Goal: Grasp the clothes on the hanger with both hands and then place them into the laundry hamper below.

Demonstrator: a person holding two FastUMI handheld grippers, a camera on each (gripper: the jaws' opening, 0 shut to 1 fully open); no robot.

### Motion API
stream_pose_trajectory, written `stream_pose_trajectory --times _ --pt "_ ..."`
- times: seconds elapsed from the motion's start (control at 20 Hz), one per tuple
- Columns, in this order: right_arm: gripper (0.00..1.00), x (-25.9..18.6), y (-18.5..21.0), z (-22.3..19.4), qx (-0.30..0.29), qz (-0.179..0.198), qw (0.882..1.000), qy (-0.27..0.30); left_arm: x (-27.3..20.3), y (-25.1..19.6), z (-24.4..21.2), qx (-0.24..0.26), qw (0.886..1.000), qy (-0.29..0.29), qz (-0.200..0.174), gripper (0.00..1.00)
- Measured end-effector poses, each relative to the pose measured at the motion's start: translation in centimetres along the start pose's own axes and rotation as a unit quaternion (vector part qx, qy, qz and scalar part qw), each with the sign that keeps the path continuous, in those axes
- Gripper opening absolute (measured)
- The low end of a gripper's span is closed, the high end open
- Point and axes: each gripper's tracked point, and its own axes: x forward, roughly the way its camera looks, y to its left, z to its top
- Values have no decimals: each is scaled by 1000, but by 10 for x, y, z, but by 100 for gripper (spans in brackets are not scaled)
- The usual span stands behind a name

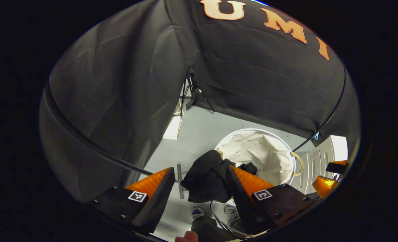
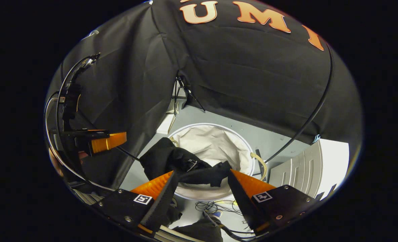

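The white laundry hamper (image 2: 215,144) stands open on the grey floor (image 1: 199,131) below me, and the black garment (image 2: 172,161) lies draped over its near rim, partly outside it. In the right gripper view my right gripper (image 2: 200,176) has its jaws spread wide, with the cloth seen between the tips but not pinched. In the left gripper view my left gripper (image 1: 199,173) is spread apart too, the garment beyond it.

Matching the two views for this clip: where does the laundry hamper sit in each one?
Left gripper view: the hamper is lower right of centre, behind the dark garment.
Right gripper view: it is at lower centre, the garment draped over its near-left rim.
Shared landmark: the tripod at the wall's fold.
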Motion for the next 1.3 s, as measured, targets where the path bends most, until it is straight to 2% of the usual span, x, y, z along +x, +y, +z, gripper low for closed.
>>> stream_pose_trajectory --times 0.35,0.75,1.05,1.3 --pt "93 5 -10 6 17 -4 1000 -9 -13 -5 5 7 1000 -20 -11 99" --pt "93 -33 -14 44 39 -9 997 -72 -47 -22 44 10 996 -80 -30 99" --pt "93 -95 -14 110 47 -11 982 -181 -99 -31 107 -4 985 -167 -52 99" --pt "93 -158 -11 175 36 -15 960 -278 -163 -42 168 -28 962 -255 -90 98"
